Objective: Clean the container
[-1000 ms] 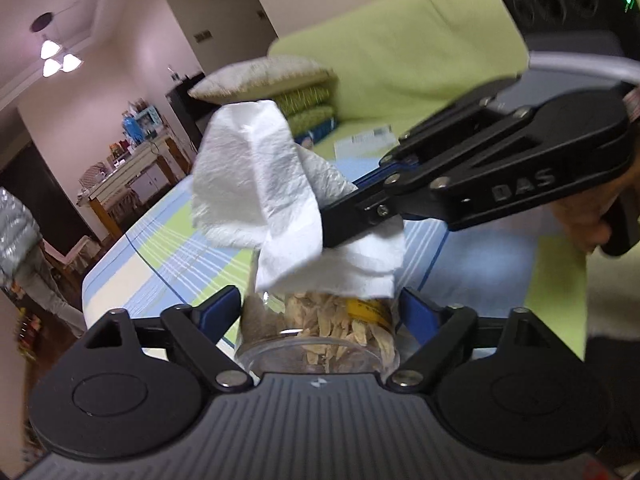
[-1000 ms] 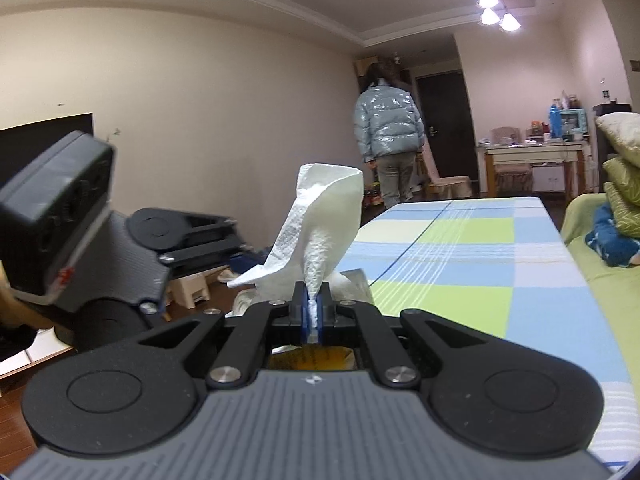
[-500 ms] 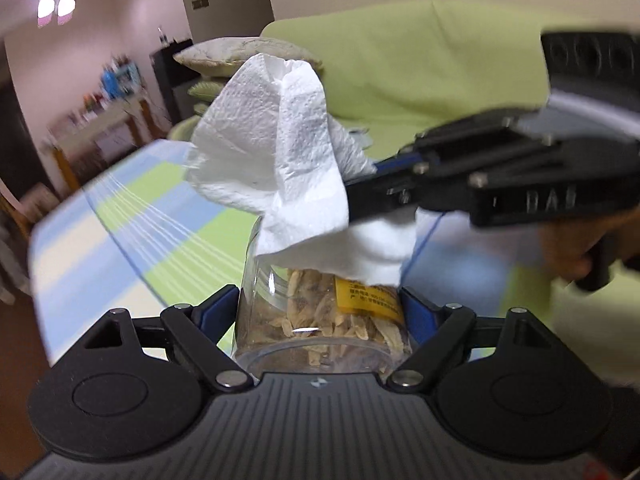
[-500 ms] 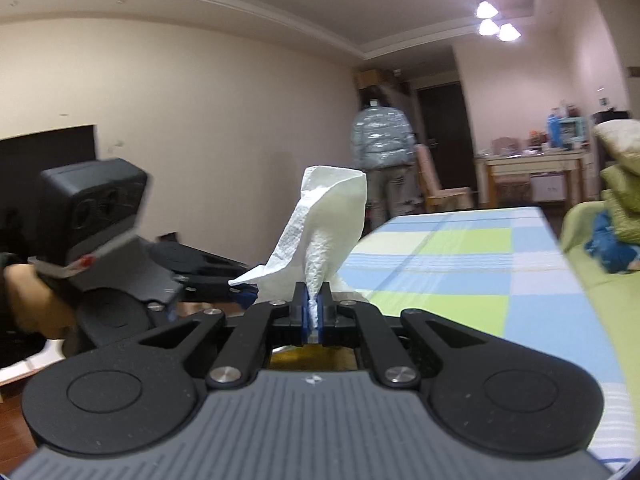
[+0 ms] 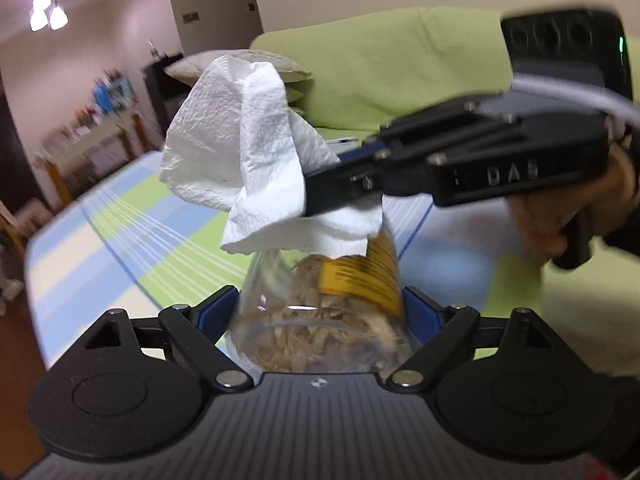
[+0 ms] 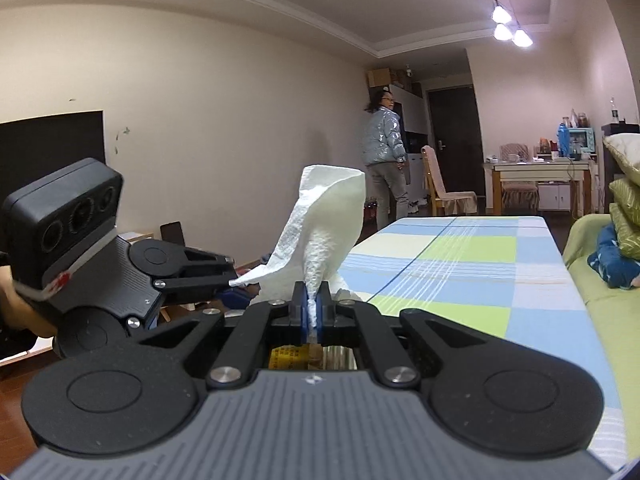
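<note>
Jar (image 5: pixel 320 312) clear, yellow-labelled, clamped by left tool (image 5: pixel 320 316); right tool (image 6: pixel 314 312) pinching tissue (image 6: pixel 324 224).

Warm ceiling lamps (image 6: pixel 507 26), motion-blurred left view, fisheye-bent edges

— What colours do we have up close?
— We see a white paper towel (image 5: pixel 248 152), a clear jar (image 5: pixel 320 312) with a yellow label and tan flakes, and black claws with blue pads (image 5: pixel 214 312).
— And around us?
— Our counter (image 6: pixel 472 264) wears a cloth checked in pale blue, lime green and cream with white stripes; the sofa (image 5: pixel 392 76) is light green.
</note>
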